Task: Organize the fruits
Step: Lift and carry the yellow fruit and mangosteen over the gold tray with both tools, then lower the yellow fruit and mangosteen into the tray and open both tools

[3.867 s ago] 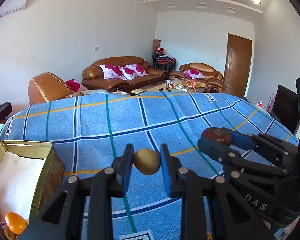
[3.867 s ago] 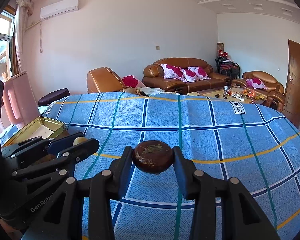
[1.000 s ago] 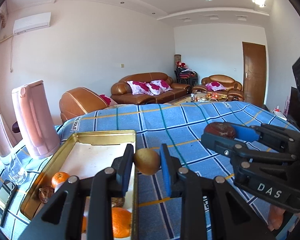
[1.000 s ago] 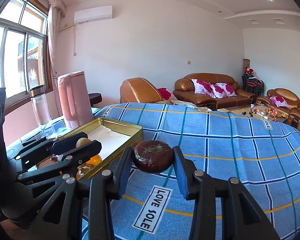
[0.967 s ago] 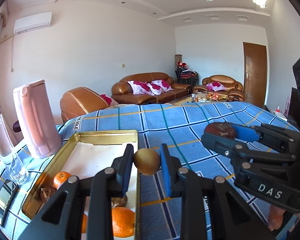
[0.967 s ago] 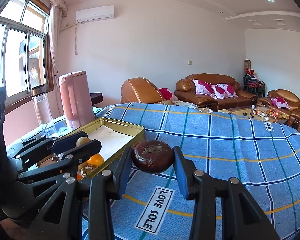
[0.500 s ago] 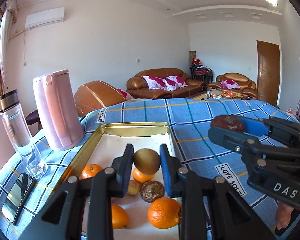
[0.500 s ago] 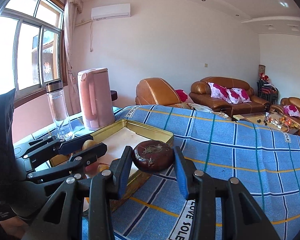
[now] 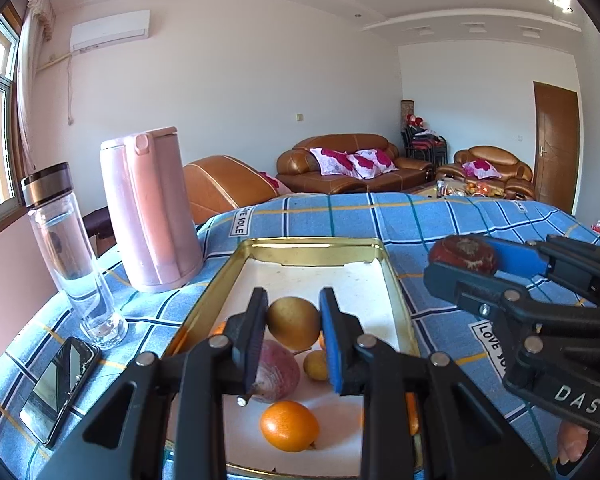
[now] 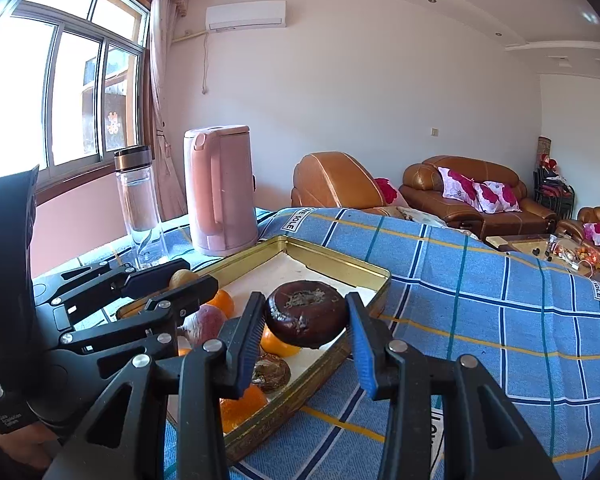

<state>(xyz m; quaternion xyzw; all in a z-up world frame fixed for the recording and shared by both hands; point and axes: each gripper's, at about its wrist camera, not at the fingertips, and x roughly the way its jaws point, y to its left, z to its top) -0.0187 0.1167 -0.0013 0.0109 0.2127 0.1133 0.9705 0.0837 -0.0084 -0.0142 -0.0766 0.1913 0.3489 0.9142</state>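
Observation:
My left gripper (image 9: 293,330) is shut on a small yellow-brown round fruit (image 9: 293,328) and hangs over the gold metal tray (image 9: 316,245). In the tray lie an orange (image 9: 289,425), a purple-red fruit (image 9: 275,372), a small yellow fruit (image 9: 315,365) and more oranges, partly hidden by the fingers. My right gripper (image 10: 306,320) is shut on a dark brown flattened fruit (image 10: 306,319) above the tray's right rim (image 10: 342,264). In the left wrist view the right gripper (image 9: 466,260) shows at the right with the brown fruit (image 9: 462,255). The left gripper (image 10: 180,280) appears left in the right wrist view.
A pink kettle (image 9: 148,210) and a glass bottle with a dark lid (image 9: 66,248) stand left of the tray. A phone (image 9: 60,388) lies flat at the near left. The table wears a blue checked cloth (image 10: 500,300). Brown sofas (image 9: 348,164) stand far behind.
Both grippers have swung left with their fruits still held. The tray, kettle and bottle have come further into view, and the left gripper now hangs over the fruits in the tray.

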